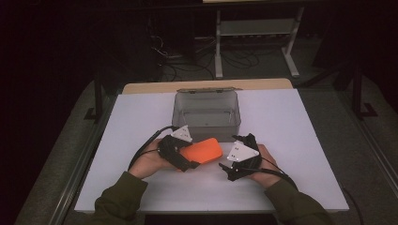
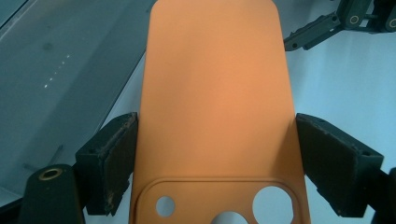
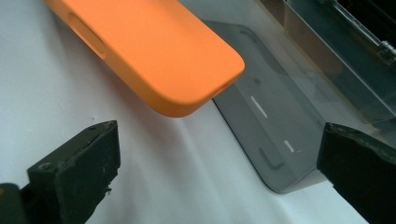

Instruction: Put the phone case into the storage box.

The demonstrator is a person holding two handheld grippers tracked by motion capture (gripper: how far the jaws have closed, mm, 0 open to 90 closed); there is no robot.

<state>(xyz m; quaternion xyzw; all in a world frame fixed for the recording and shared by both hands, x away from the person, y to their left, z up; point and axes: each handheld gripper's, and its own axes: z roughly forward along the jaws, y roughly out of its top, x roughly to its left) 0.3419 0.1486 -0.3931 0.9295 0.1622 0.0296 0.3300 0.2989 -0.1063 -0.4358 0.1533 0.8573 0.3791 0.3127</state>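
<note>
An orange phone case (image 1: 202, 151) hangs just above the white table in front of a clear grey plastic box (image 1: 180, 112). My left gripper (image 1: 191, 160) is shut on it. In the left gripper view the pads (image 2: 119, 158) press on both long edges of the case (image 2: 215, 84) near its camera cut-outs. My right gripper (image 1: 231, 154) sits just right of the case, open, with nothing between its jaws. In the right gripper view the case's free end (image 3: 154, 51) is up and to the left of that gripper (image 3: 215, 172), apart from it, and the box (image 3: 271, 121) lies to the right.
The white table top (image 1: 291, 140) has bare room to the left and right of the box. The box stands open-topped at the table's middle. Behind the table are a metal frame (image 1: 253, 28) and cables on a dark floor. The right gripper's jaw tips (image 2: 336, 23) lie beyond the case.
</note>
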